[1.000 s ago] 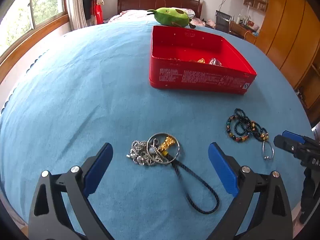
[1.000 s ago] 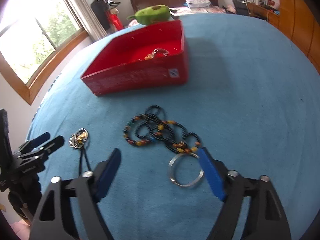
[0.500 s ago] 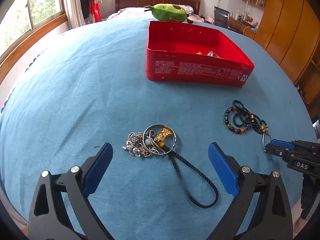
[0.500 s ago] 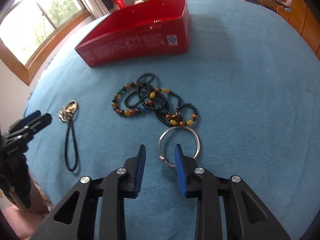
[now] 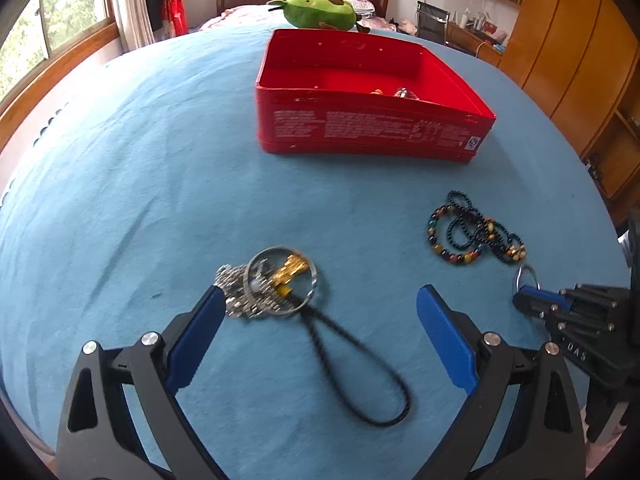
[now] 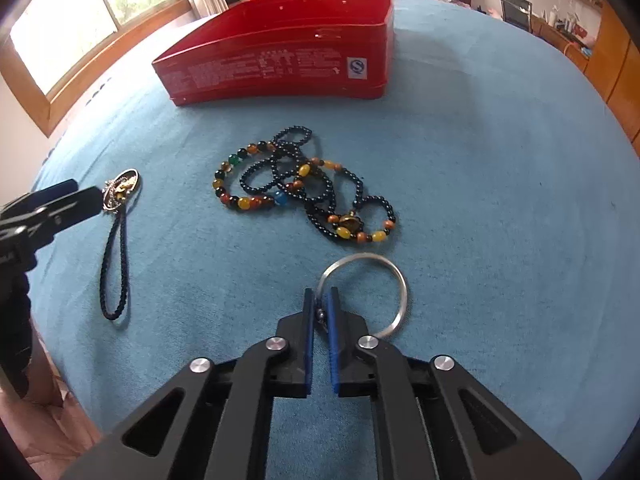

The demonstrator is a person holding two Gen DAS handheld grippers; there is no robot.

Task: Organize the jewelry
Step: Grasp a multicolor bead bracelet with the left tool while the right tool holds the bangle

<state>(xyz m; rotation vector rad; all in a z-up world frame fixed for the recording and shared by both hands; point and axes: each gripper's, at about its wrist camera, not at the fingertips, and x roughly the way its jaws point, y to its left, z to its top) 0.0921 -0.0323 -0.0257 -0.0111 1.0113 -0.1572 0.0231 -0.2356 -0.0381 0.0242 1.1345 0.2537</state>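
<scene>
My right gripper (image 6: 321,298) is shut on the near edge of a silver ring bangle (image 6: 394,276) that lies on the blue cloth; it also shows in the left wrist view (image 5: 527,274). A tangle of black and coloured bead bracelets (image 6: 304,188) lies just beyond it. My left gripper (image 5: 316,306) is open, its fingers either side of a silver ring with a gold charm, a silver chain and a black cord loop (image 5: 280,280). A red box (image 5: 360,92) stands further back with a few shiny pieces inside.
A green plush toy (image 5: 320,10) lies behind the red box. The blue-covered table (image 5: 140,160) curves off to a window wall on the left and wooden cupboards (image 5: 580,40) on the right. The left gripper shows at the left edge of the right wrist view (image 6: 52,208).
My right gripper has moved down onto the silver bangle and closed on its edge. My left gripper has moved forward toward the ring and chain cluster, still open.
</scene>
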